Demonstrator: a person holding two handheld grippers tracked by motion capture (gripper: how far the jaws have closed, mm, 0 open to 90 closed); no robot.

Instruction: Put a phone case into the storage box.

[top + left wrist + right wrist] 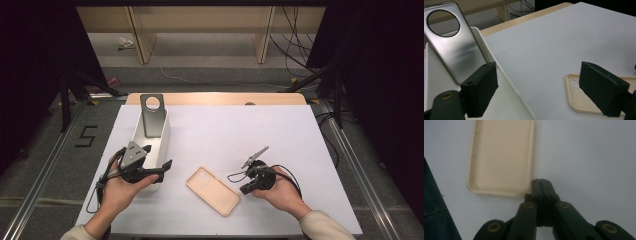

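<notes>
Case: the flat beige silicone phone case [213,191] lies open-side up on the white table sheet [240,135], at 9 o'clock from my right gripper [540,182].
Right jaws: pressed together, empty, tips beside the case's corner.
Left gripper [539,87]: jaws spread, empty — one over the white plastic bin [164,137] holding a grey metal-look case [152,115].
Advice: I'd reopen the right jaws, then pinch the rim — not the floppy middle.

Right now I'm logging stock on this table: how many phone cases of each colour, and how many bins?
Beige case: 1
Grey case: 1
White bin: 1
Total: 3
</notes>
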